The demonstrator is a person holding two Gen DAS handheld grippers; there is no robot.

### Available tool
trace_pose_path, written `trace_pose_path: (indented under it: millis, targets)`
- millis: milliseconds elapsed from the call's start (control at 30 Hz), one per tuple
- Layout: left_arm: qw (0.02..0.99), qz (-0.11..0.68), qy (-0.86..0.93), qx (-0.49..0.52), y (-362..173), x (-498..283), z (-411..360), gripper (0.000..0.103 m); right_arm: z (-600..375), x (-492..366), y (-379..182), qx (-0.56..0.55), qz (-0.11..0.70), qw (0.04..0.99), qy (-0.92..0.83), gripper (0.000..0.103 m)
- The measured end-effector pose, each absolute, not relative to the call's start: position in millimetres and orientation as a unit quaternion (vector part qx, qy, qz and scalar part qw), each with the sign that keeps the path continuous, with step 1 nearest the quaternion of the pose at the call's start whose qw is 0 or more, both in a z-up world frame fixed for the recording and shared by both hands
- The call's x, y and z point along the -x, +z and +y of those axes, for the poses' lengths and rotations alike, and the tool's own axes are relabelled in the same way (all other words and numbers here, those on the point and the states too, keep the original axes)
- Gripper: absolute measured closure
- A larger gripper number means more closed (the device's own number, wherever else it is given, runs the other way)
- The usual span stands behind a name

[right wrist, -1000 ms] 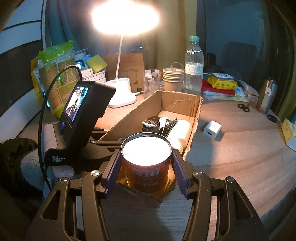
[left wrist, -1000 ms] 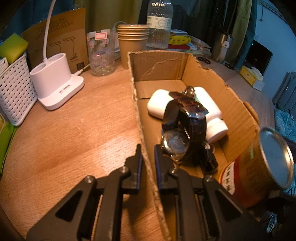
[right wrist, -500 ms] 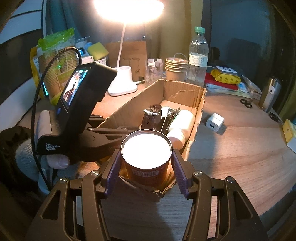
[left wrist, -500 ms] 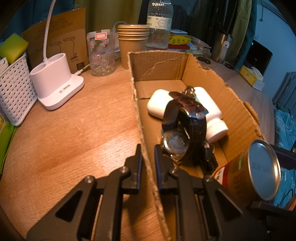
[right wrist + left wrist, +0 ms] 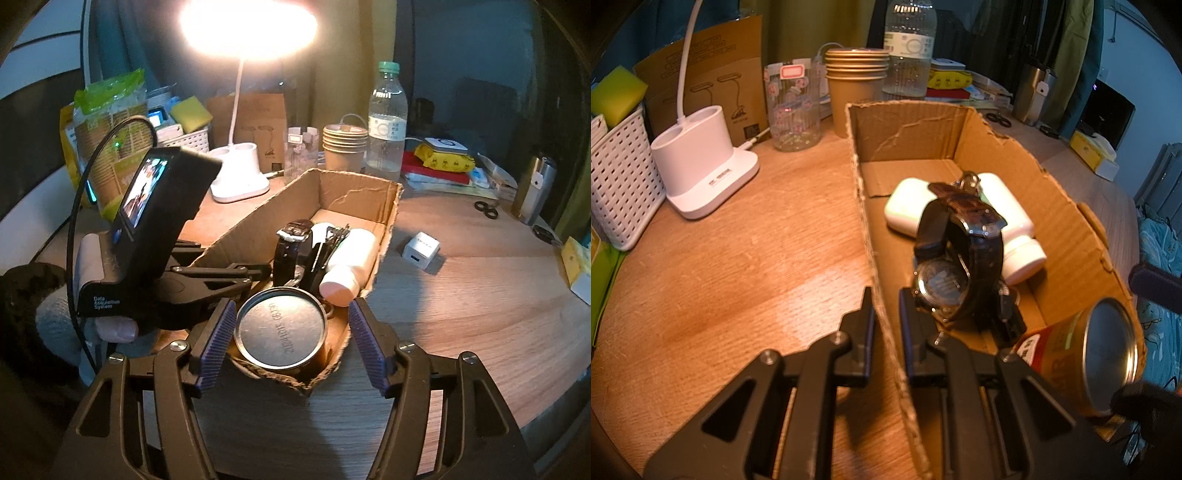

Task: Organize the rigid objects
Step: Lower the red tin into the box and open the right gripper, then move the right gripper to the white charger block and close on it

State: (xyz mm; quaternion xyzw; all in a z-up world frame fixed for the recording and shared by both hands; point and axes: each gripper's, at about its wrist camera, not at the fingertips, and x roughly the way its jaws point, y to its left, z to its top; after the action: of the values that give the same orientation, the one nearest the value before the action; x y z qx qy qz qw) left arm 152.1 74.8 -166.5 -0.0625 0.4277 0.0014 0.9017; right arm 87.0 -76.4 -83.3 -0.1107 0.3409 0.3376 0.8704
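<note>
A cardboard box (image 5: 1056, 206) (image 5: 354, 192) on the wooden desk holds a dark wristwatch (image 5: 960, 251) (image 5: 291, 247), a white bottle (image 5: 1012, 225) (image 5: 349, 262), a white case (image 5: 905, 210) and a metal can (image 5: 1100, 354) (image 5: 282, 328) at its near end. My left gripper (image 5: 886, 306) is shut on the box's left wall. My right gripper (image 5: 291, 332) is open, its purple pads either side of the can and apart from it.
A white lamp base (image 5: 701, 166), a white basket (image 5: 617, 177), a clear glass (image 5: 792, 107), stacked paper cups (image 5: 857, 85) and a water bottle (image 5: 908, 48) stand behind the box. A white charger cube (image 5: 421, 249) and scissors (image 5: 485, 208) lie to its right.
My right gripper lowered the can into the near end of the box, then opened; the can now sits free. My left gripper has not moved.
</note>
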Motion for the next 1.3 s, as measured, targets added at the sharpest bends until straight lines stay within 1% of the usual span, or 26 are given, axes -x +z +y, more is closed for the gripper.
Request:
trace_pose_path:
  millis: [433, 1067, 1300]
  targets:
    - [0.902, 0.428, 0.002, 0.062, -166, -152, 75, 0.090, -104, -105, -73, 0.071, 0.323, 0.894, 0.304, 0.036]
    - [0.902, 0.428, 0.001, 0.064, -167, -152, 75, 0.090, -135, -159, -85, 0.045, 0.326, 0.911, 0.249, 0.036]
    - [0.902, 0.428, 0.001, 0.064, -167, -153, 75, 0.090, -135, -175, -98, 0.049, 0.339, 0.909, 0.238, 0.036]
